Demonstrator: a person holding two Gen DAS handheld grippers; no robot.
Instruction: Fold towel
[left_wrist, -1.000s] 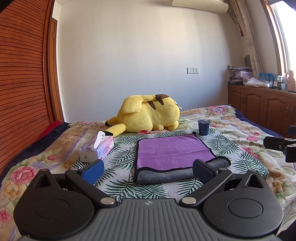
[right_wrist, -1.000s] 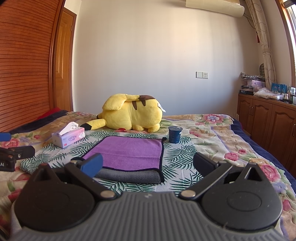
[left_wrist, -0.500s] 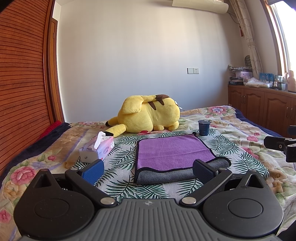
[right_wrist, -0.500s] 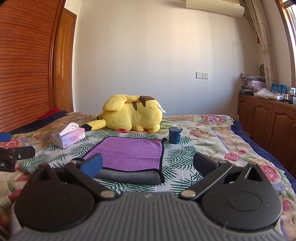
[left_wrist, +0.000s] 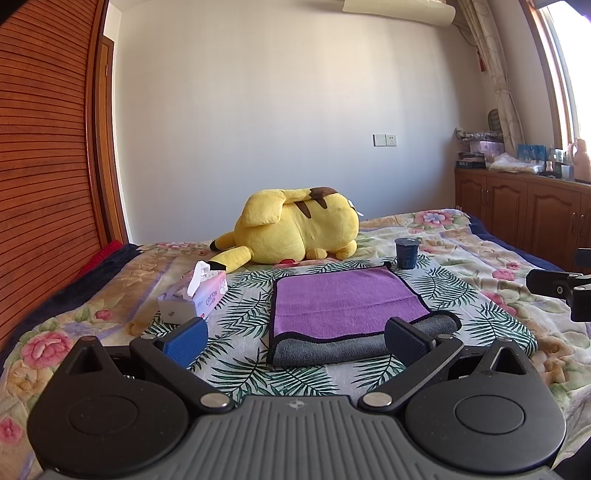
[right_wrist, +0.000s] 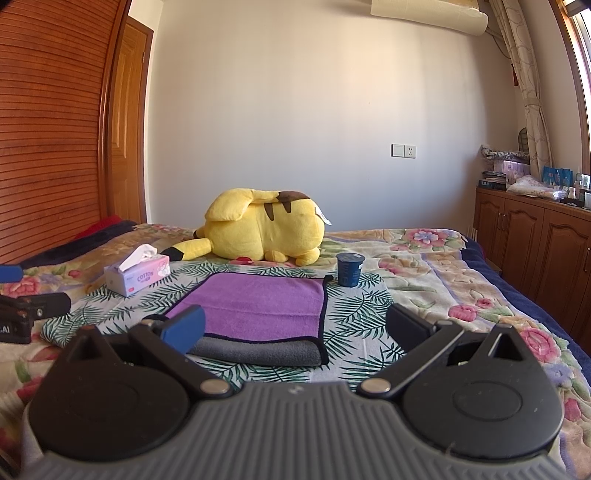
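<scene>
Your left gripper (left_wrist: 295, 341) and right gripper (right_wrist: 293, 328) gape wide, empty; fingers hide the towel's (left_wrist: 343, 302) near corners.

Both wrist cameras are looking low across the bed (left_wrist: 461, 258), sharing the purple towel (left_wrist: 343, 295) (right_wrist: 258, 302) at 12 o'clock.
</scene>
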